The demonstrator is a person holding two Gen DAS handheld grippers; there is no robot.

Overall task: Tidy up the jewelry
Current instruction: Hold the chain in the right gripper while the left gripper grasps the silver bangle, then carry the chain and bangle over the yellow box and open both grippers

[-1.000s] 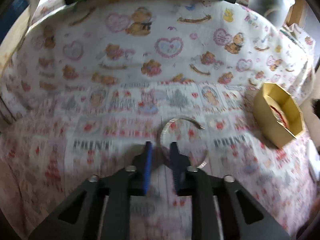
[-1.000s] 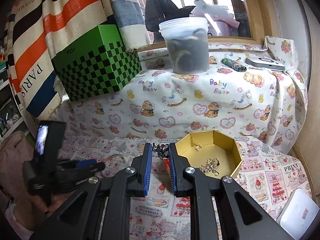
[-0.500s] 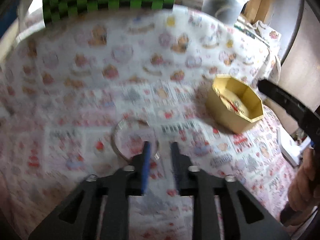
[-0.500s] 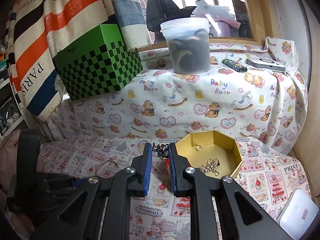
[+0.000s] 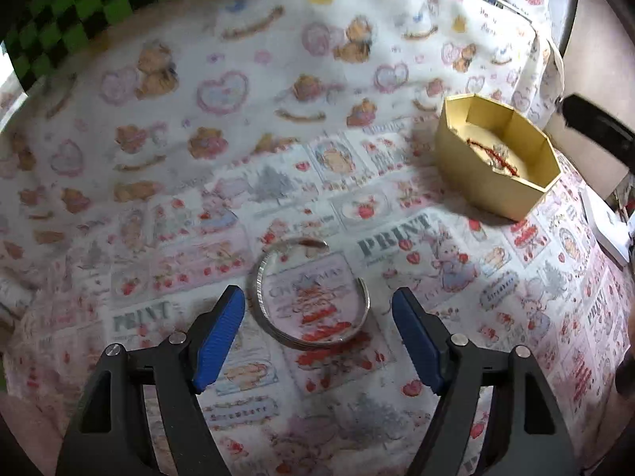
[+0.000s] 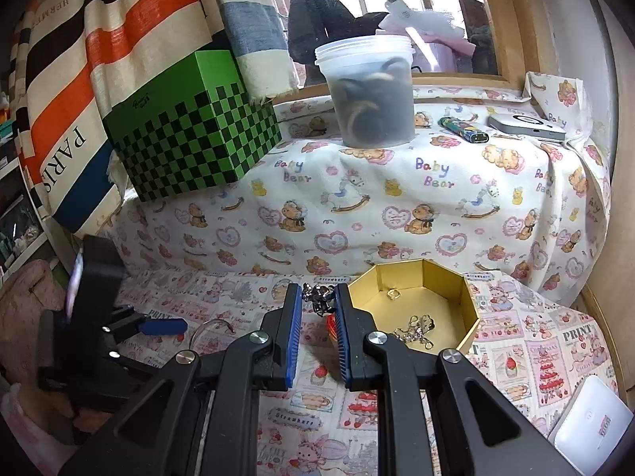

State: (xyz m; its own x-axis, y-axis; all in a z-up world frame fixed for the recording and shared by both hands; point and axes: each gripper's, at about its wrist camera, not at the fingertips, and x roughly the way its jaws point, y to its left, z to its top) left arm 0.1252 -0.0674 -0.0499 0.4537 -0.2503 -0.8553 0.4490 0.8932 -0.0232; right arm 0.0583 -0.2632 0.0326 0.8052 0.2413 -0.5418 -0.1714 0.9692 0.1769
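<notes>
Your left gripper (image 5: pixel 317 309) jaws opening, bangle (image 5: pixel 309 293) lying loose between them, left of gold box (image 5: pixel 496 190), your right gripper (image 6: pixel 317 305) clamped on a charm (image 6: pixel 319 297)

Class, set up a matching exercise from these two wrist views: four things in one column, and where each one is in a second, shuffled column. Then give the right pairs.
Things
1. silver bangle
2. small gold ring
3. dark metal trinket
4. plastic tub

Places
A. pinched in the right tongs
B. up on the ledge beside the green checked box
C. flat on the cloth between the opening left tongs
D. on the floor of the gold box

Pairs: 1-C, 2-D, 3-A, 4-B
</notes>
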